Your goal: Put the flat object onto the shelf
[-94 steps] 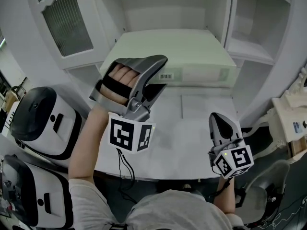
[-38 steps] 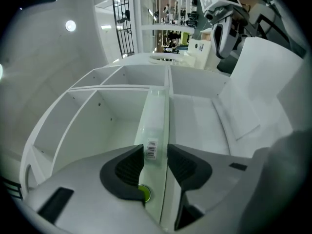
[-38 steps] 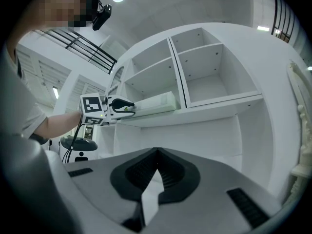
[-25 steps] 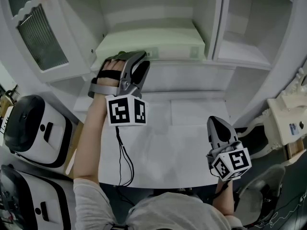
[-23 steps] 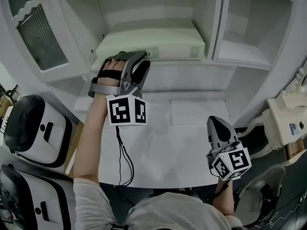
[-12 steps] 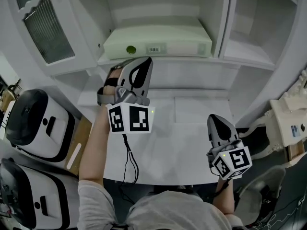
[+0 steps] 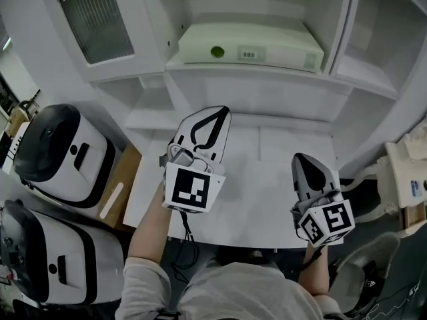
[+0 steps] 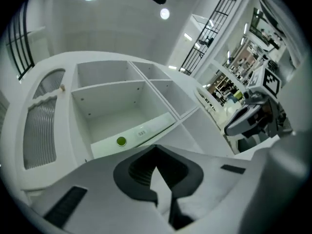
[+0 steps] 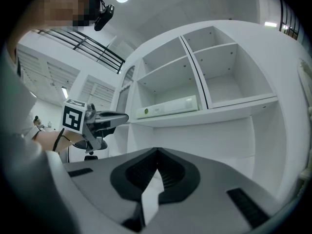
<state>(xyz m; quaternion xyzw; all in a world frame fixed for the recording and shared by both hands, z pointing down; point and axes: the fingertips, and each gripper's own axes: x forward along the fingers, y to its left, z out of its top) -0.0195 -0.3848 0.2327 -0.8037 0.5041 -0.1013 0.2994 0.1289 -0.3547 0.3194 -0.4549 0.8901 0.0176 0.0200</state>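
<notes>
Barcode label (image 7: 248, 54) on flat box (image 7: 283, 40): print unreadable.

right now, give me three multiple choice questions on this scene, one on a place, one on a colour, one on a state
1. Where does the flat pale green box lie?
A. on the white table
B. on the white cabinet shelf
C. on top of the black-and-white machine

2. What colour is the round dot on the box's front edge?
A. red
B. green
C. blue

3. How is the left gripper?
A. shut and empty
B. shut on the box
C. wide open

Answers:
1 B, the box rests inside the cabinet compartment, above the table.
2 B, the dot shows green in the head view and in the left gripper view.
3 A, its jaws have just been closing and now meet with nothing between them, away from the box.
</notes>
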